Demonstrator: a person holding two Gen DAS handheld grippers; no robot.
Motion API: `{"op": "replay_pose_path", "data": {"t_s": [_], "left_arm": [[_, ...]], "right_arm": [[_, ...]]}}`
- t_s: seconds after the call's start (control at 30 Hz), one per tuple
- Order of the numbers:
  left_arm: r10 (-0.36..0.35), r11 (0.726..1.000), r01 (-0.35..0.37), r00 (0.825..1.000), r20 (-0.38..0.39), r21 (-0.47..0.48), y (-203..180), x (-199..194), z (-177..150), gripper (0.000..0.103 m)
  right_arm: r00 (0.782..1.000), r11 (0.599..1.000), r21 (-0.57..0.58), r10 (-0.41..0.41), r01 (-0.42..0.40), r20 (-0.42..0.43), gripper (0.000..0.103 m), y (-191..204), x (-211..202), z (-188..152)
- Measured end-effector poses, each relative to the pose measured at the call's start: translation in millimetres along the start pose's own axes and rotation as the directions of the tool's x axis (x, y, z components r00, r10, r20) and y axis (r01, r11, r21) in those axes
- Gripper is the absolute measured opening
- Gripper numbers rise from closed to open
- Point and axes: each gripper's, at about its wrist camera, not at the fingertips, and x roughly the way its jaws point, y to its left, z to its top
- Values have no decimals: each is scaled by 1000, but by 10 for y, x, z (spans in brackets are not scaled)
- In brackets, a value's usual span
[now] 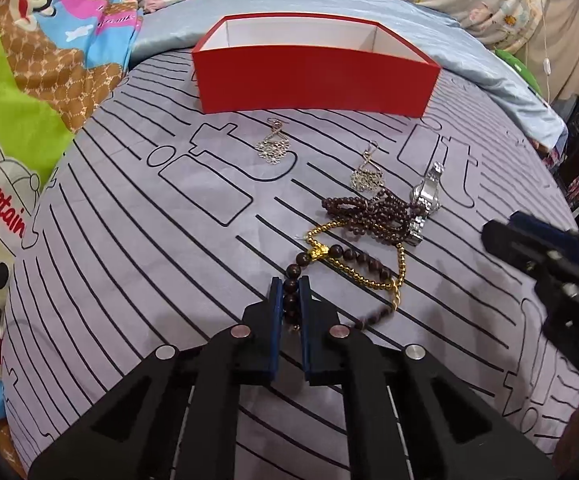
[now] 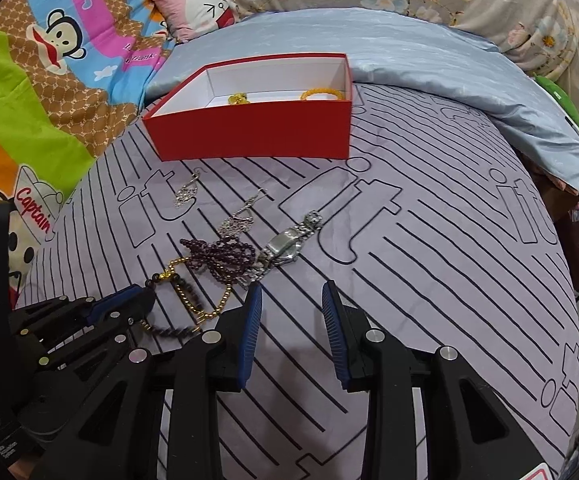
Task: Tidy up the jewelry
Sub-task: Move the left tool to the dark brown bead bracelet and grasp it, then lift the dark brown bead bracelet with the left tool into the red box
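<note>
Nearest the viewer, the left claw [image 1: 290, 286] is clenched on a dark bead bracelet [image 1: 339, 258], its blue pads pressing a run of the beads from both sides. The right claw [image 2: 291, 300] stands released, jaws apart over bare cloth, with nothing between them.

Both work above a grey bedsheet [image 1: 129, 240] printed with black lines. The bracelet lies on this sheet, tangled with a gold bead chain [image 1: 399, 264]. Just beyond it sits a heap of smaller purple beads [image 1: 369, 214], touching a silver wristwatch [image 1: 425, 196] on the right-hand side.

Further back, two silver filigree earrings rest on the sheet: one earring [image 1: 367, 174] touches the purple heap, the other earring [image 1: 273, 146] lies apart to the left.

Beyond these stands an open red box [image 2: 249, 136] with a white interior. The right wrist view shows a gold piece [image 2: 238, 99] and a yellow bangle [image 2: 323, 94] inside it. A pale blue quilt [image 2: 409, 48] lies behind the box.
</note>
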Motion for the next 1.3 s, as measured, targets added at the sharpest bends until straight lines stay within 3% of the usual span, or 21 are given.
{"op": "replay_pose_path", "data": {"t_s": [0.3, 0.63, 0.8, 0.87, 0.97, 1.3], "left_arm": [[8, 997, -4, 999, 46, -71, 272, -226, 142, 8], [44, 993, -42, 999, 23, -108, 483, -148, 193, 8], [52, 993, -50, 999, 15, -108, 508, -109, 179, 8], [54, 993, -52, 999, 10, -110, 515, -86, 176, 8], [54, 992, -53, 999, 2, -111, 509, -58, 177, 8], [49, 993, -47, 999, 17, -108, 459, -123, 235, 8]], "right_arm": [[999, 996, -67, 52, -52, -9, 32, 292, 186, 132], [996, 991, -109, 69, -74, -51, 31, 441, 450, 230], [994, 991, -102, 84, -91, -74, 21, 444, 528, 189], [993, 990, -102, 87, -95, -83, 7, 455, 546, 172], [992, 990, -96, 95, -103, -81, 0, 451, 538, 170], [994, 989, -101, 107, -109, -26, 0, 428, 333, 271]]}}
